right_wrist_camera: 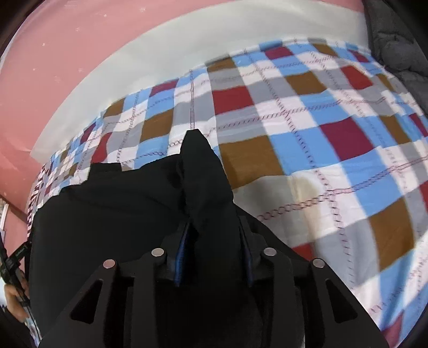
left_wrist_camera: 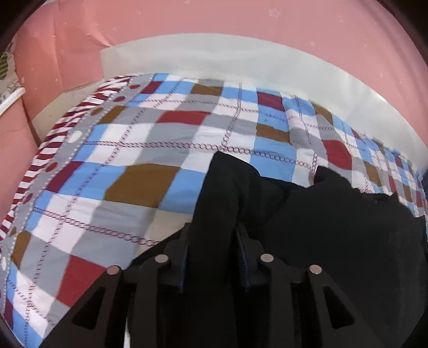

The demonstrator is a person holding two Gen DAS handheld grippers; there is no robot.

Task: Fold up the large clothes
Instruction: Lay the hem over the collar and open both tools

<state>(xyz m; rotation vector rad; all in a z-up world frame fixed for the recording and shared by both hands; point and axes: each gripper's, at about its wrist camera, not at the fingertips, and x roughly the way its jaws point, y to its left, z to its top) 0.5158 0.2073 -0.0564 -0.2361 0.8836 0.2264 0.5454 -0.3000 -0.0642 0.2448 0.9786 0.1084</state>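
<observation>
A large black garment (left_wrist_camera: 334,222) is held up over a bed with a checked bedspread (left_wrist_camera: 128,150). My left gripper (left_wrist_camera: 212,235) is shut on a bunched edge of the black garment, which rises between its fingers. My right gripper (right_wrist_camera: 214,233) is shut on another bunched edge of the same garment (right_wrist_camera: 115,208); the cloth stretches away to the left of it. The garment hides both grippers' fingertips and the near part of the bed.
The bedspread (right_wrist_camera: 321,139) has blue, white, grey, brown and red squares and a red-striped border (left_wrist_camera: 53,139). A white bed edge (left_wrist_camera: 240,59) and pink wall (left_wrist_camera: 187,16) lie behind. A grey quilted item (right_wrist_camera: 393,42) sits at top right. A hand holding a dark object (right_wrist_camera: 14,281) shows at lower left.
</observation>
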